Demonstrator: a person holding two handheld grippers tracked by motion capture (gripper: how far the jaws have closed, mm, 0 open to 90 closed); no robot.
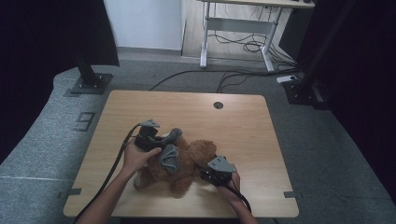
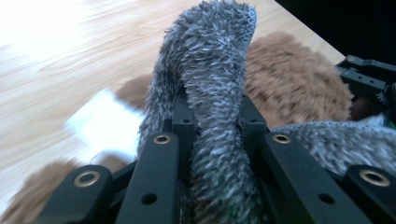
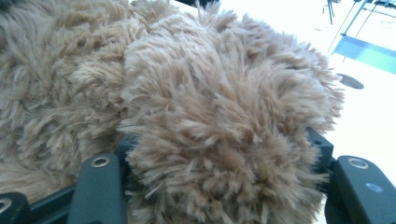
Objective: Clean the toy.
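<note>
Teddy bear [image 1: 187, 161] is lying on its side near the front edge of the wooden table [image 1: 243, 126], brown plush with a grey fuzzy scarf [image 1: 170, 156] draped over its middle. Looks like the job right now is getting that scarf on or off the bear, hard to say which from here.

Left gripper [image 1: 163, 140] is clamped tight on one end of the scarf; in the left gripper view the grey strip [image 2: 210, 93] runs straight up between the black jaws and flops over at the top. Right gripper [image 1: 205, 173] has a fat lump of brown fur [image 3: 224, 140] between its jaws, probably a leg or ear, and the jaws look pressed into it, so I'd call that a hold.

My take on doing this well: keep the right one pinning the bear so it doesn't drag across the table, and pull the scarf slowly along its length rather than yanking sideways. Fluffy fabric slips, so don't ease that left pinch.
</note>
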